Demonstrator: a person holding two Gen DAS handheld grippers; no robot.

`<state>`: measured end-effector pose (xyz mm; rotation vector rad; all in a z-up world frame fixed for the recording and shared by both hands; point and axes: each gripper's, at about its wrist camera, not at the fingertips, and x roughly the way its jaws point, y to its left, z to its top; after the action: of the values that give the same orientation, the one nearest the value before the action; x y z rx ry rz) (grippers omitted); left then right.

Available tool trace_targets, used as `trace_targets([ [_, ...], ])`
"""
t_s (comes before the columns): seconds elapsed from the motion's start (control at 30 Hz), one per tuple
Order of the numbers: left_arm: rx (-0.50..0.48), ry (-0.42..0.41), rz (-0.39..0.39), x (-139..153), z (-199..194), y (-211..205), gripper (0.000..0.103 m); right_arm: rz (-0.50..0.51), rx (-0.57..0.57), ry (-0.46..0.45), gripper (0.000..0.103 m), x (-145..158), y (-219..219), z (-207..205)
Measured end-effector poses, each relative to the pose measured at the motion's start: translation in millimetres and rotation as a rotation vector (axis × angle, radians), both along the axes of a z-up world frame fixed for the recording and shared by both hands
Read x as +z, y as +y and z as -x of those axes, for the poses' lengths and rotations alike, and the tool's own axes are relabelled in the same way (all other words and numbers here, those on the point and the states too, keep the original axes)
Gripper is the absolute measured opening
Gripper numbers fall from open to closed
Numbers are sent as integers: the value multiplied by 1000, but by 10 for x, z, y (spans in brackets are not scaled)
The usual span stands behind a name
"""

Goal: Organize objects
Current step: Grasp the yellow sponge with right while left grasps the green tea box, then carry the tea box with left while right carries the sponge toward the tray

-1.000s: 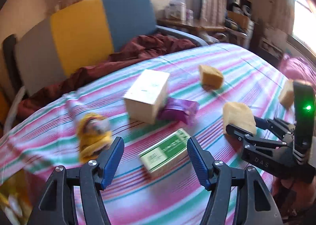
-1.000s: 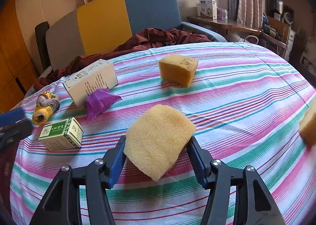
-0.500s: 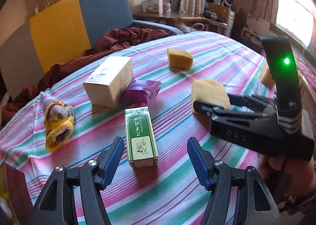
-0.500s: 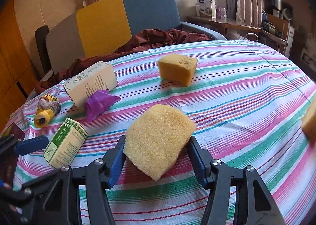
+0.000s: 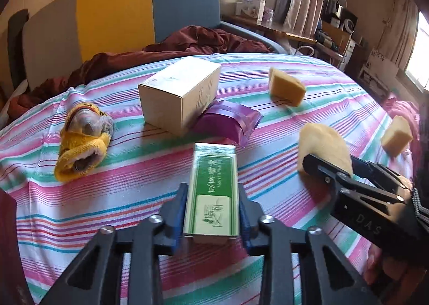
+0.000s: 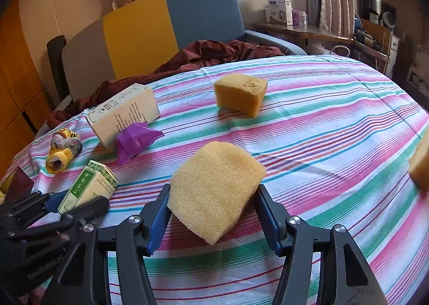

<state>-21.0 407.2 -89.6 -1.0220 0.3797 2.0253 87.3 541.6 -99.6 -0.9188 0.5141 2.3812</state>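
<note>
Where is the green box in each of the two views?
Left wrist view: the green box is at bottom centre, between the left tongs.
Right wrist view: the same box is at the lower left edge, partly hidden by the left tongs.
Shared landmark: the white box with the purple packet leaning against it.

The letters "DAS" are moulded on the black body of the right gripper [image 5: 325, 163]; print on the green box [image 5: 213, 192] and the white carton [image 5: 178, 96] is unreadable.
</note>
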Motion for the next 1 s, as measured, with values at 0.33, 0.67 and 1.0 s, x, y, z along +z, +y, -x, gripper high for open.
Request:
trace_targets([
  [0.33,32,91,-34,59,-180,-213,31,-45,-2,-16,59,18,-66,12],
  [0.67,82,152,-86,163,-326,-483,31,-91,-32,-17,58,64,-99,-23],
  [1.0,108,100,-141,326,-526,-923,31,-142,-46,-16,58,119,-170,-33],
])
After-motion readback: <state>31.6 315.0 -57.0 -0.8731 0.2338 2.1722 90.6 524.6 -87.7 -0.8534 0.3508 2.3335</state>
